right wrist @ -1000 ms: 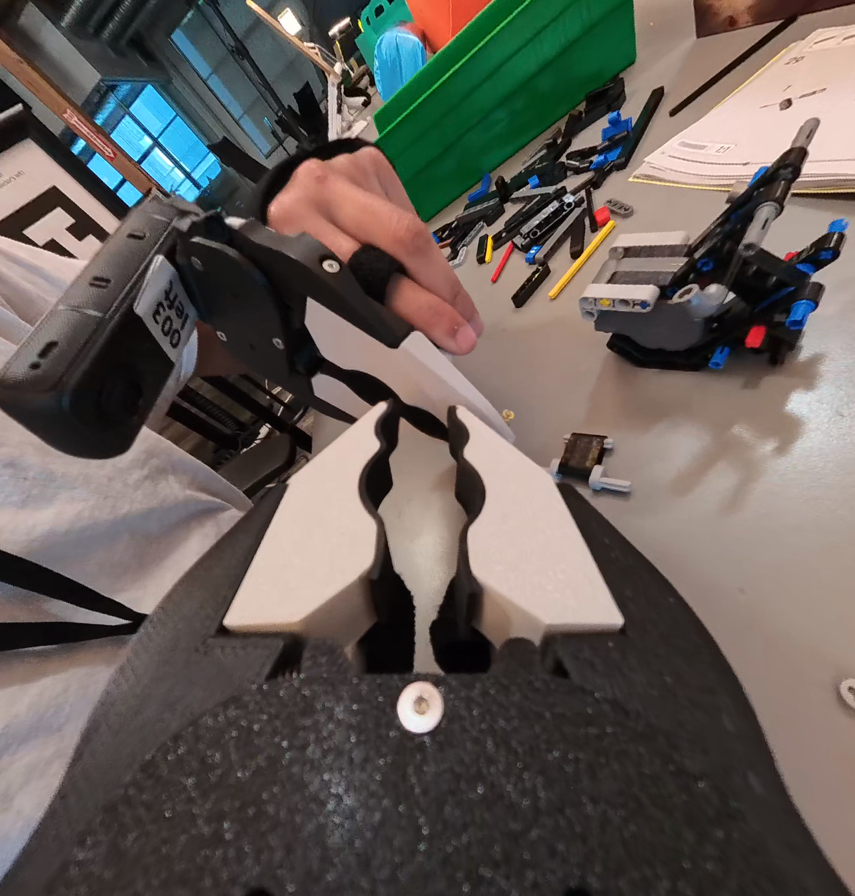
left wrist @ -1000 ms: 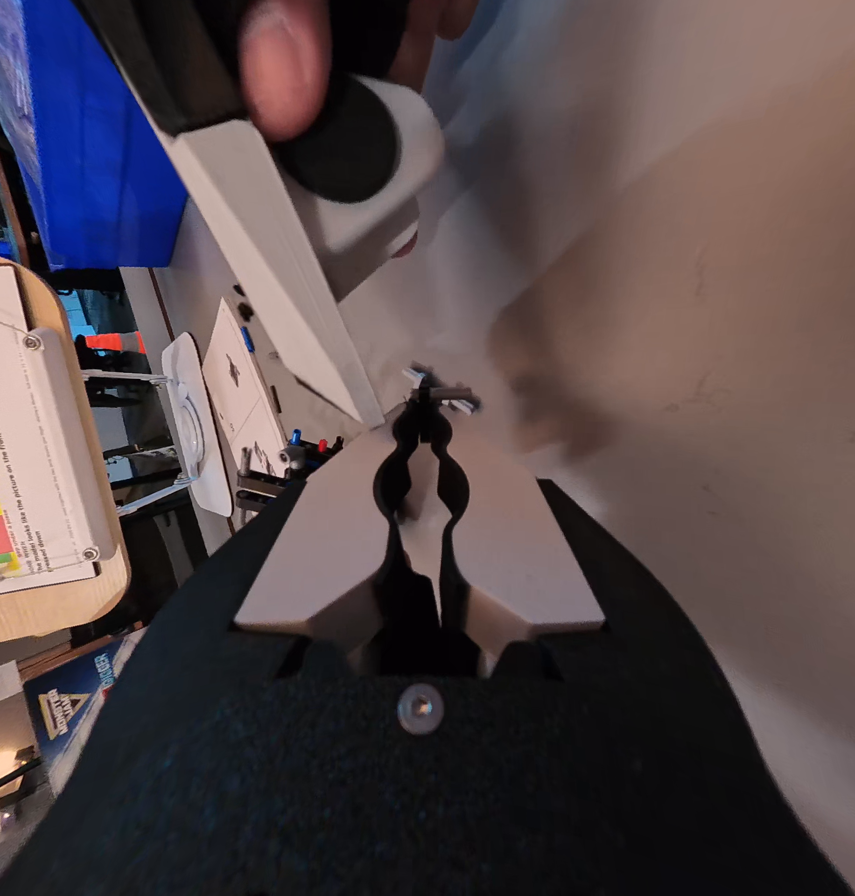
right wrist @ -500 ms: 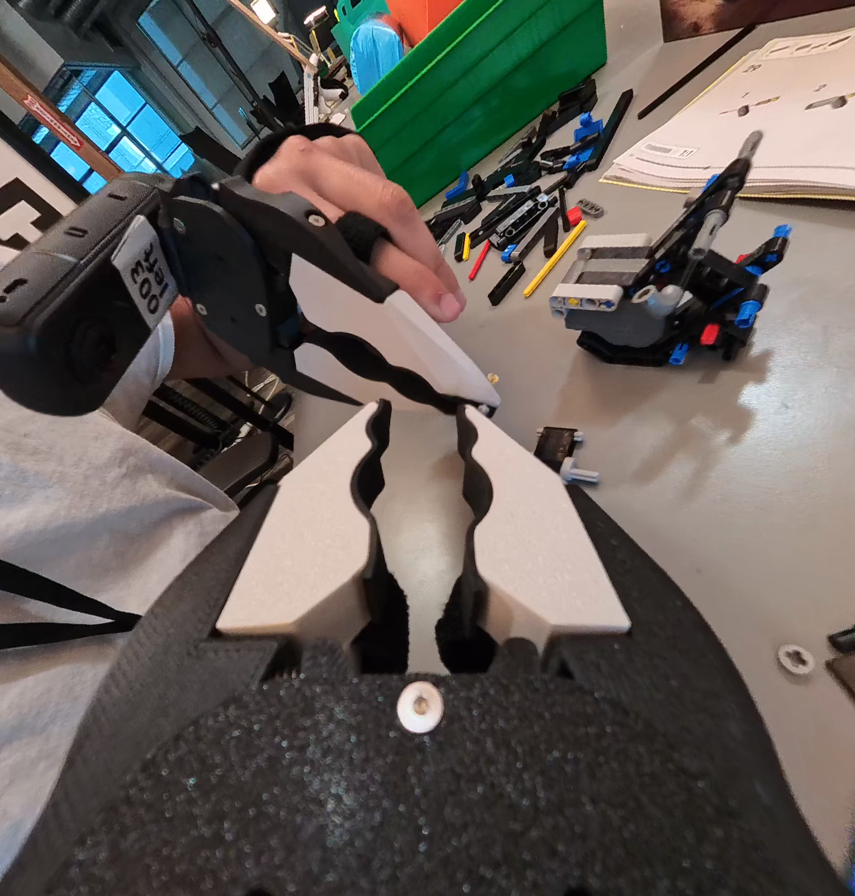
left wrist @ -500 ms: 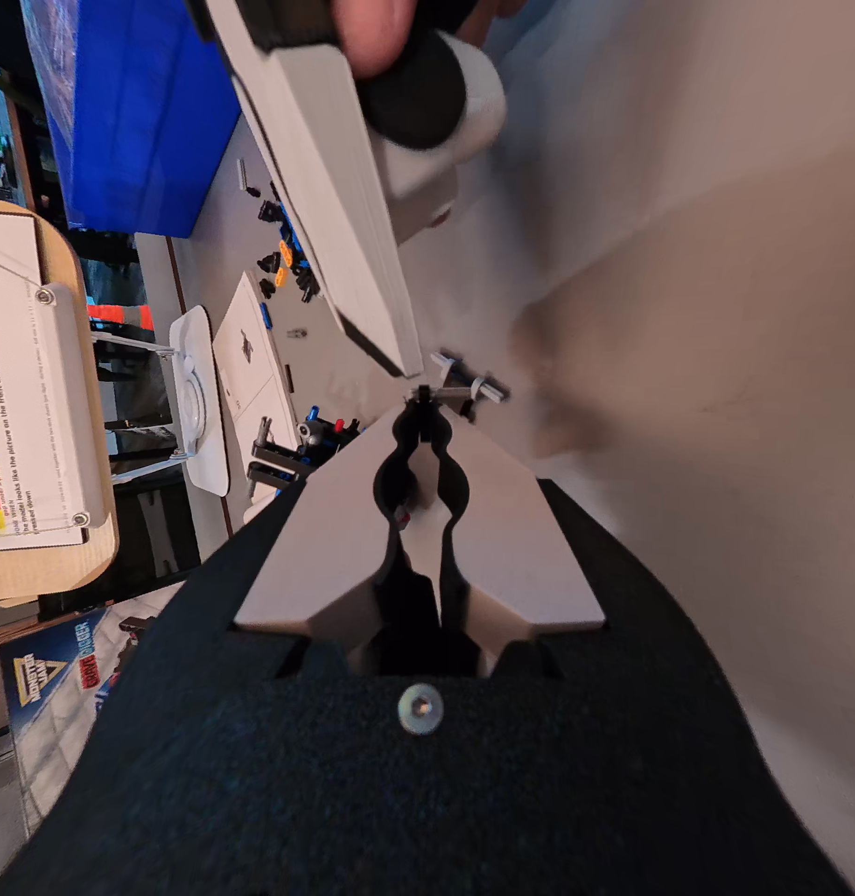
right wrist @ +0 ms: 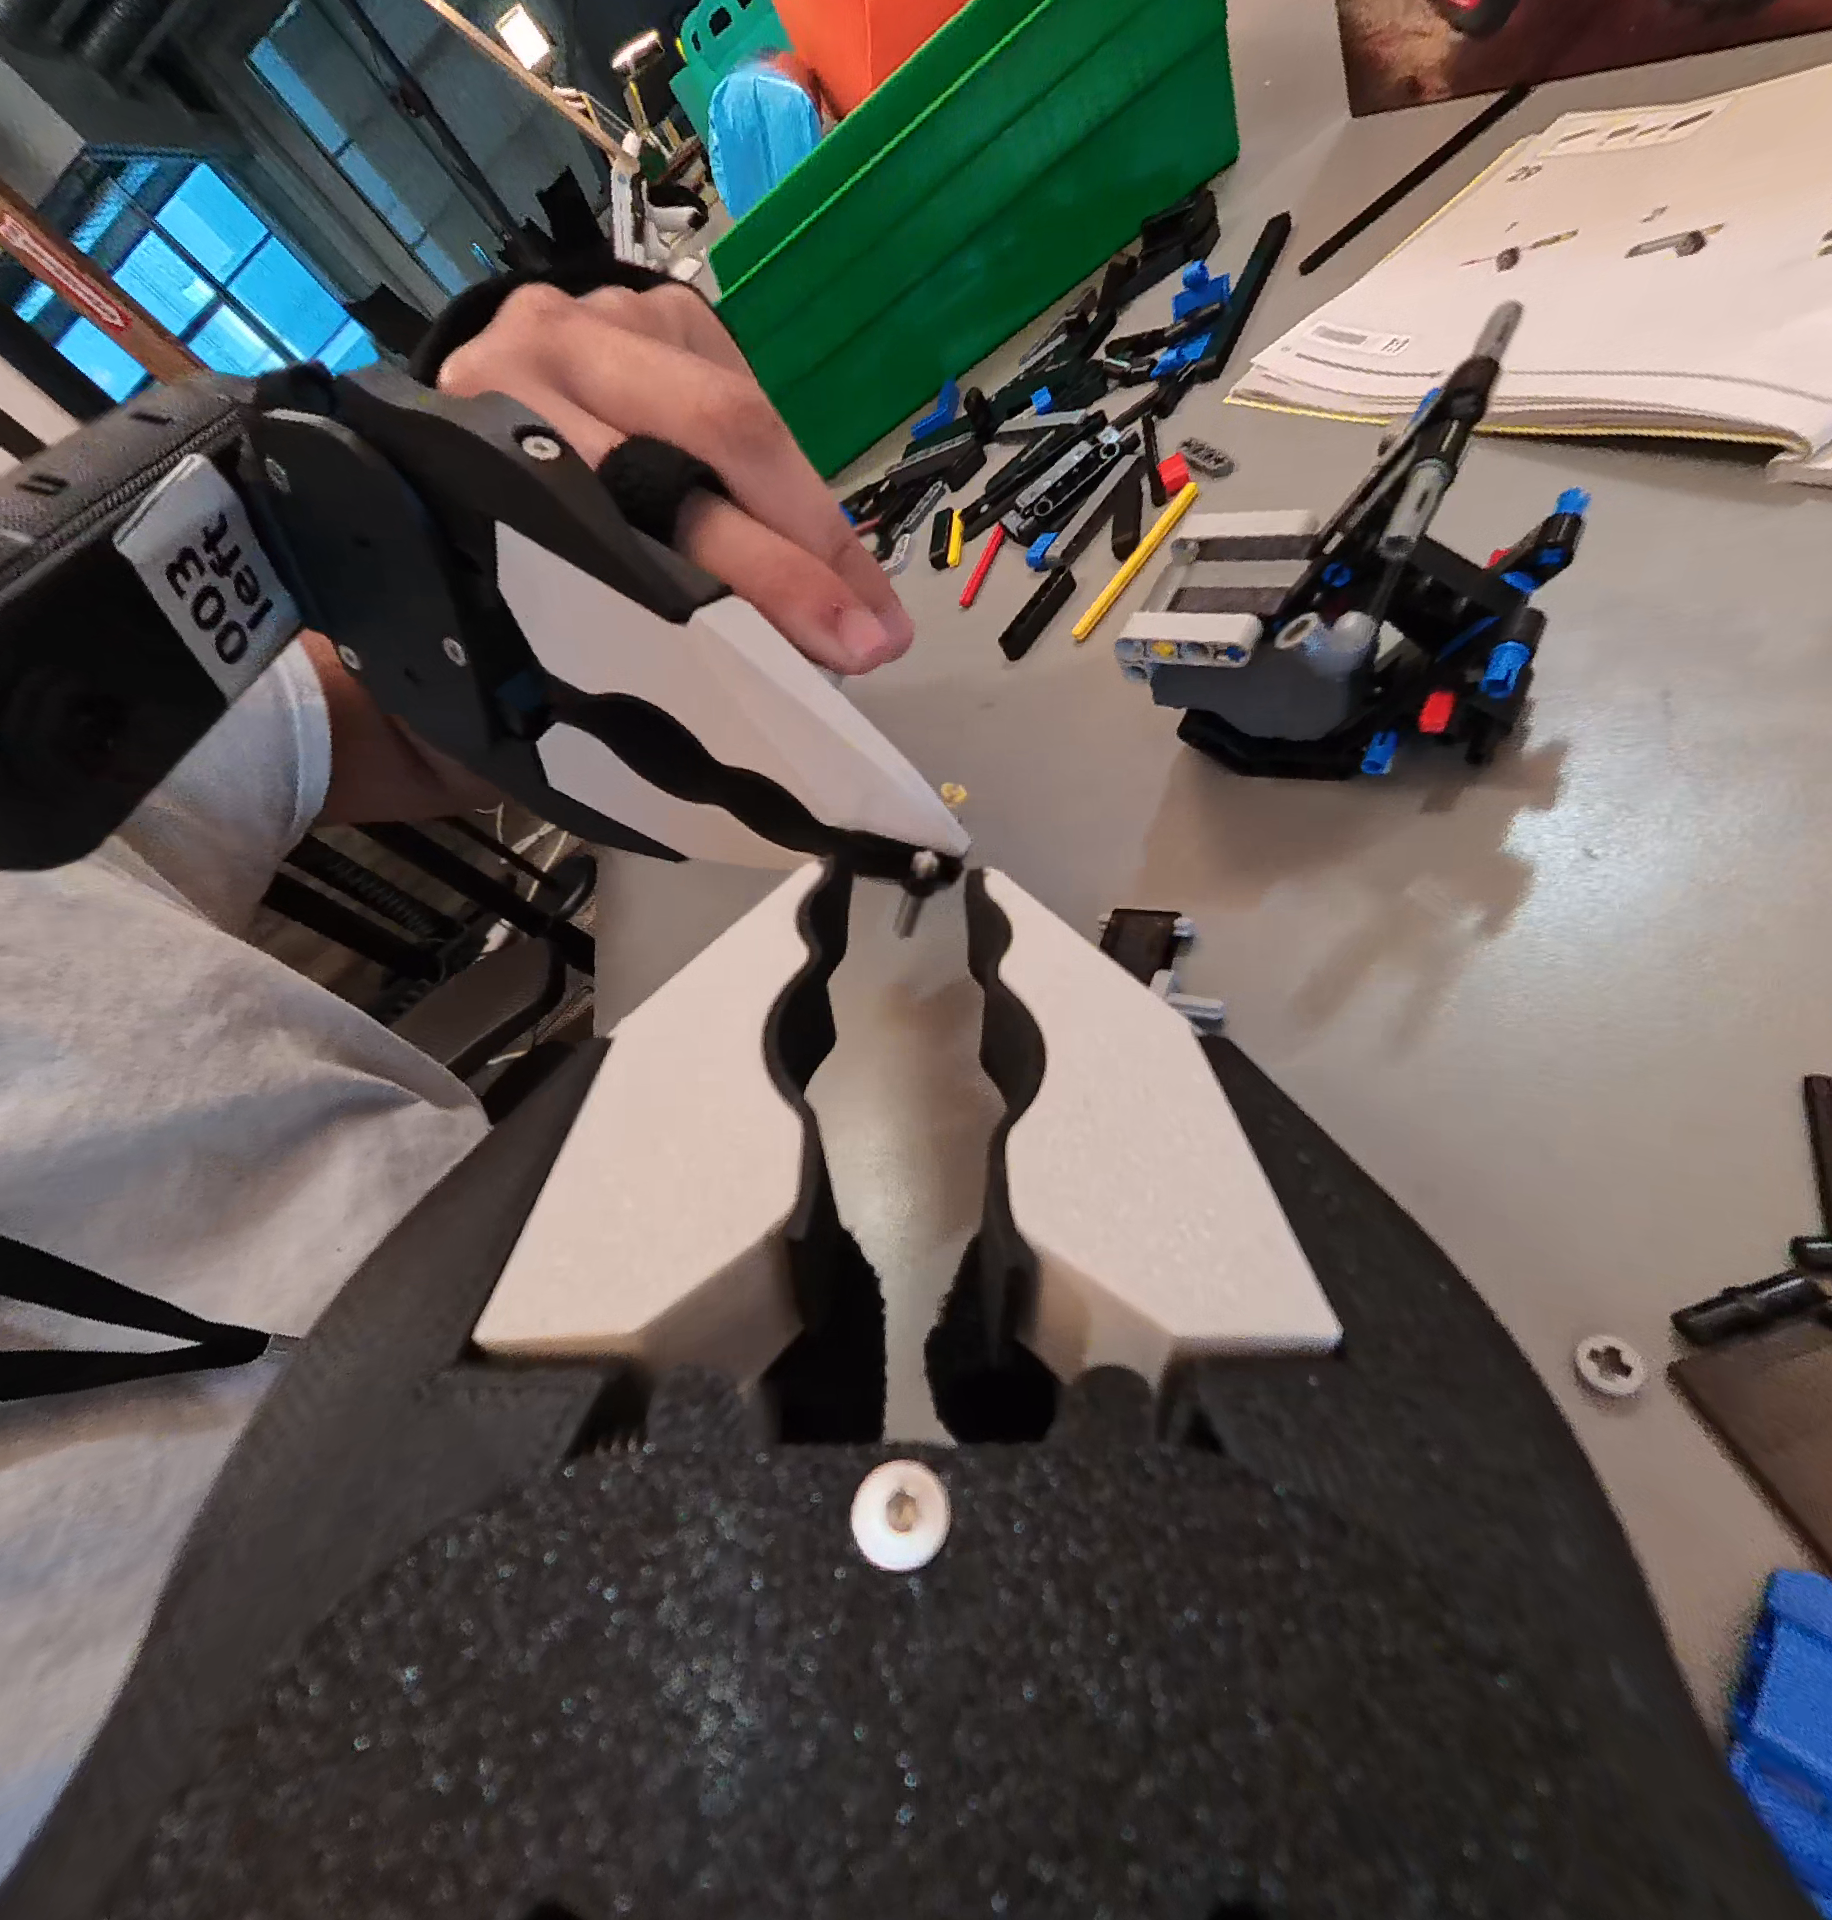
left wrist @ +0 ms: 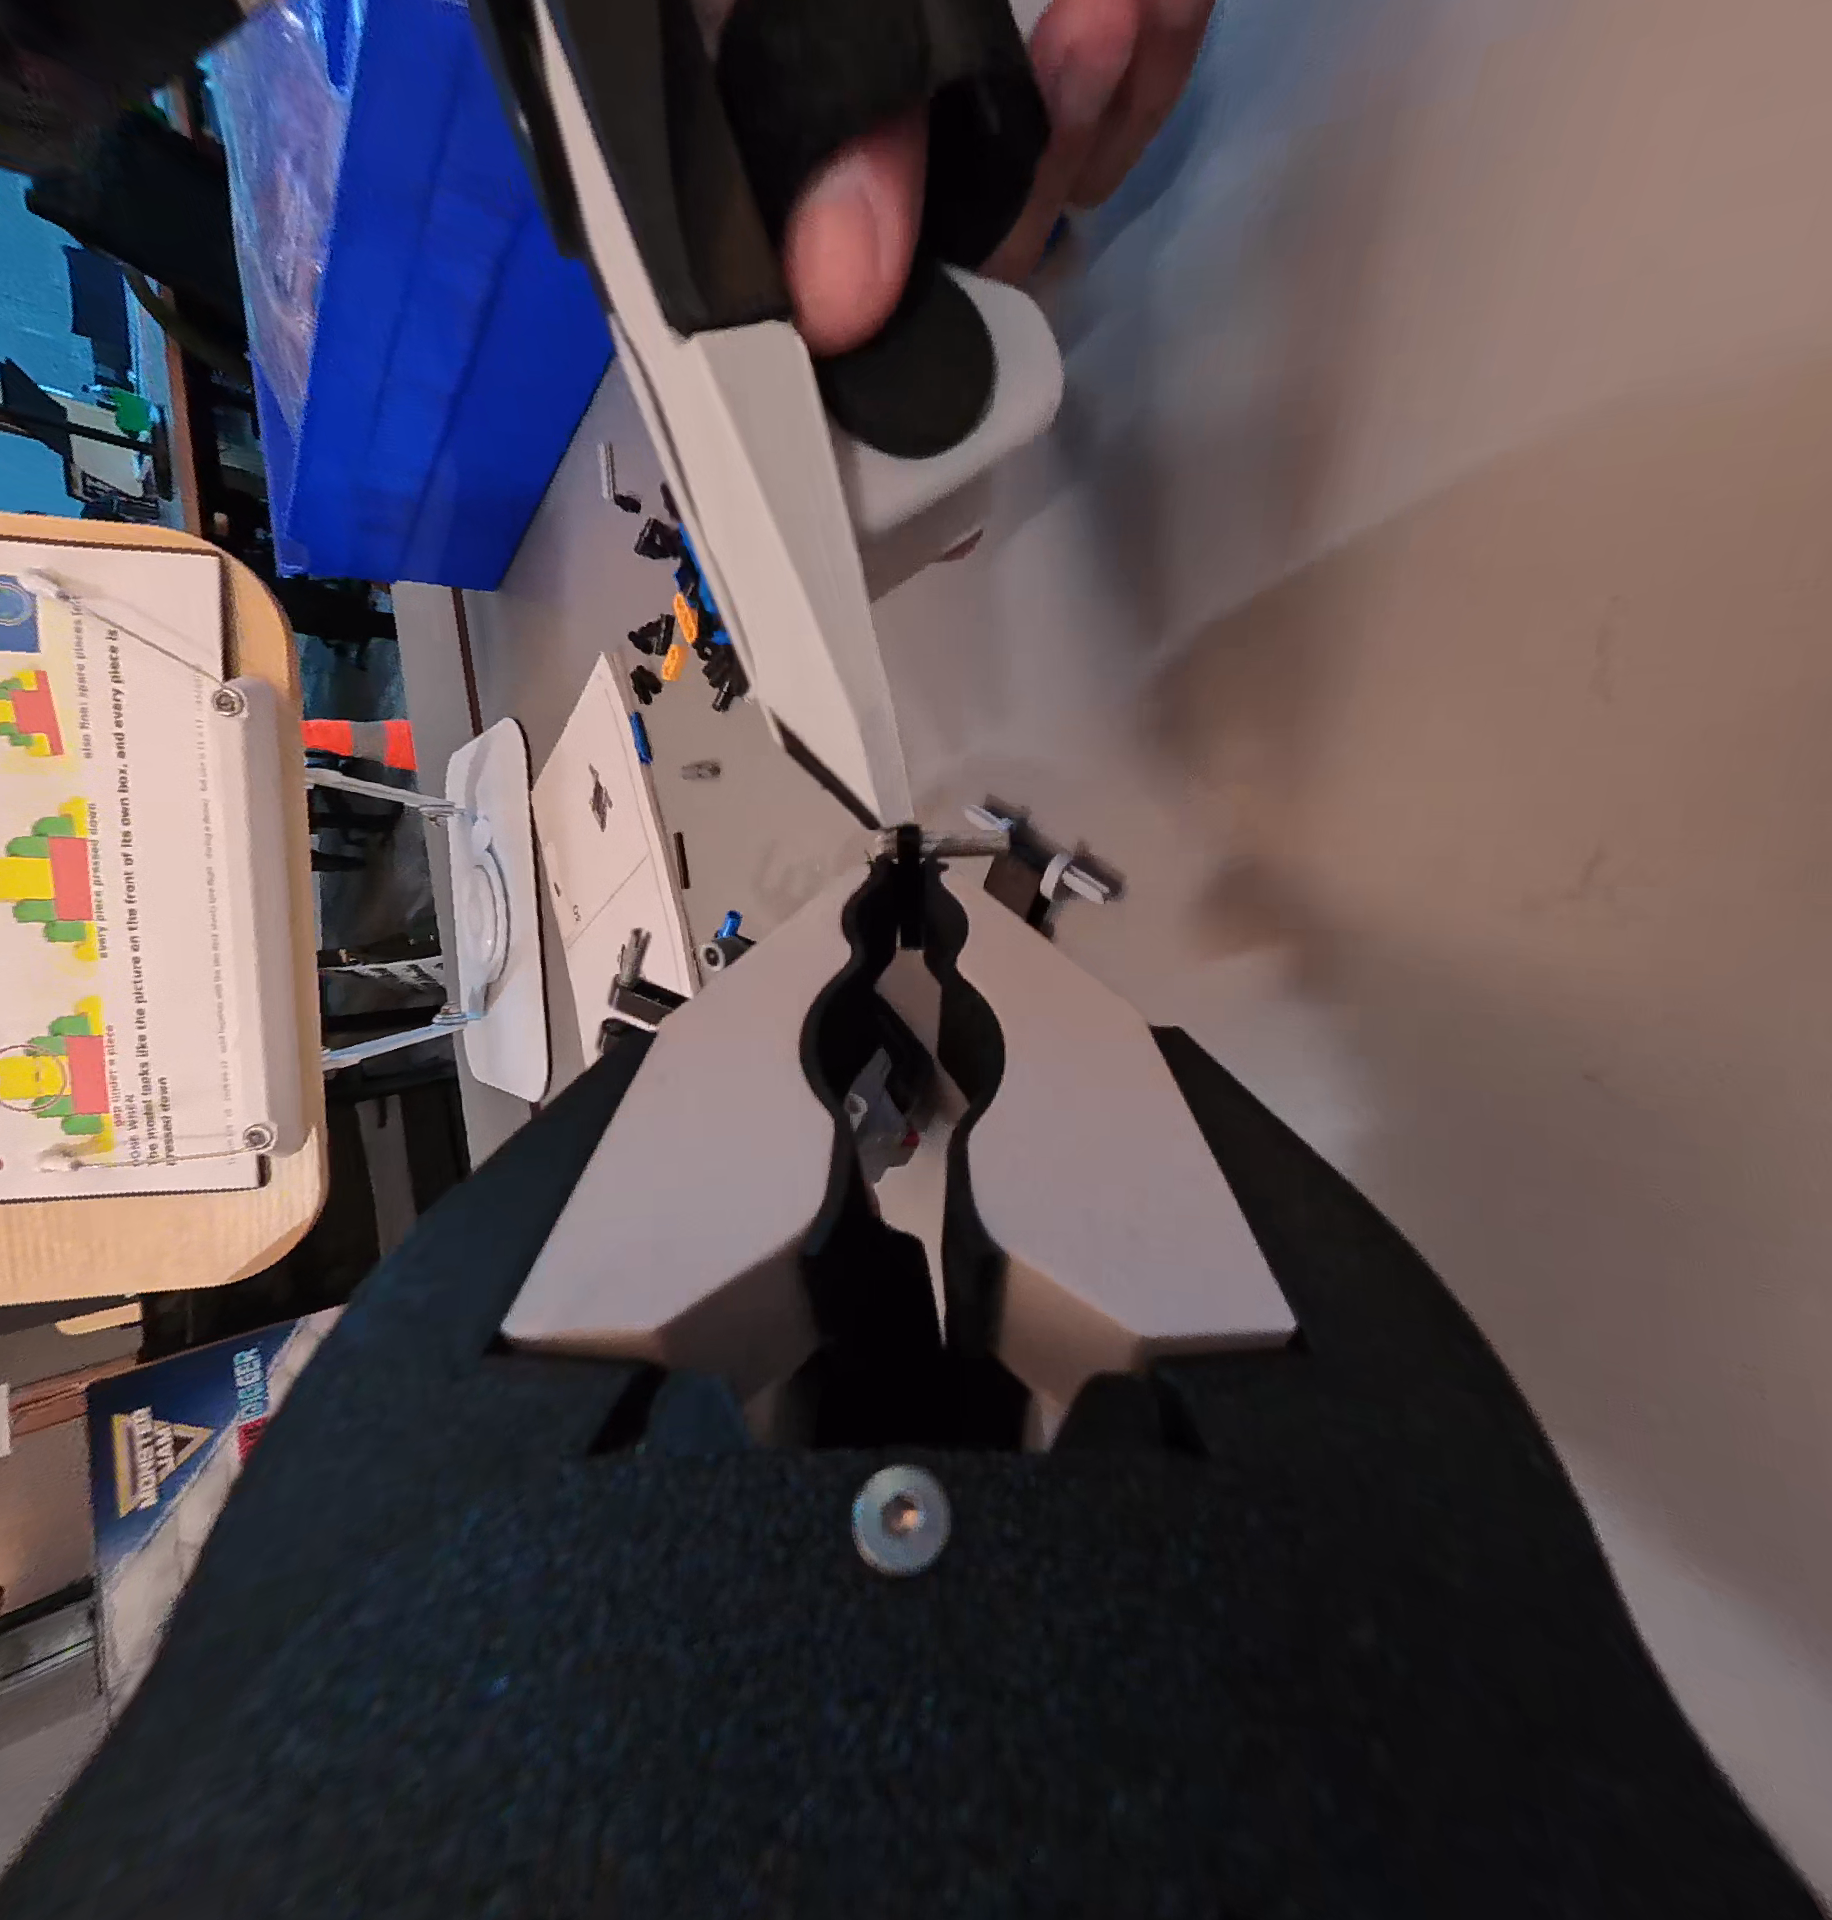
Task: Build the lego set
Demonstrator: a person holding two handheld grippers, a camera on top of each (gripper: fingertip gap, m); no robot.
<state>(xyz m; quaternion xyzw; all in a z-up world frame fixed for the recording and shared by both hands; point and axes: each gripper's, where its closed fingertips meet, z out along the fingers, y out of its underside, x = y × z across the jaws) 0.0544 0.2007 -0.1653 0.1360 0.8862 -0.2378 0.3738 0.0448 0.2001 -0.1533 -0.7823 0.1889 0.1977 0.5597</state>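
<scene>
My left gripper (left wrist: 904, 883) is shut on a small black piece with a grey pin (left wrist: 956, 847), held above the grey table. In the right wrist view the left gripper (right wrist: 896, 847) comes in from the left, and the grey pin (right wrist: 907, 912) hangs from its tip. My right gripper (right wrist: 904, 883) is open and empty, its jaws standing on either side of that tip. One of its fingers (left wrist: 787, 582) comes down from above in the left wrist view. The partly built black, grey and blue model (right wrist: 1338, 644) stands on the table beyond.
A small black piece with light grey pins (right wrist: 1151, 940) lies just right of the grippers. Farther back are a pile of loose pieces (right wrist: 1078, 468), a green bin (right wrist: 974, 208) and an instruction booklet (right wrist: 1618, 312). Black pieces (right wrist: 1816, 1247) and a blue part (right wrist: 1805, 1745) lie at the right.
The right gripper's jaws have opened wider and moved up to the left gripper's tip. The left gripper has kept hold of its small piece.
</scene>
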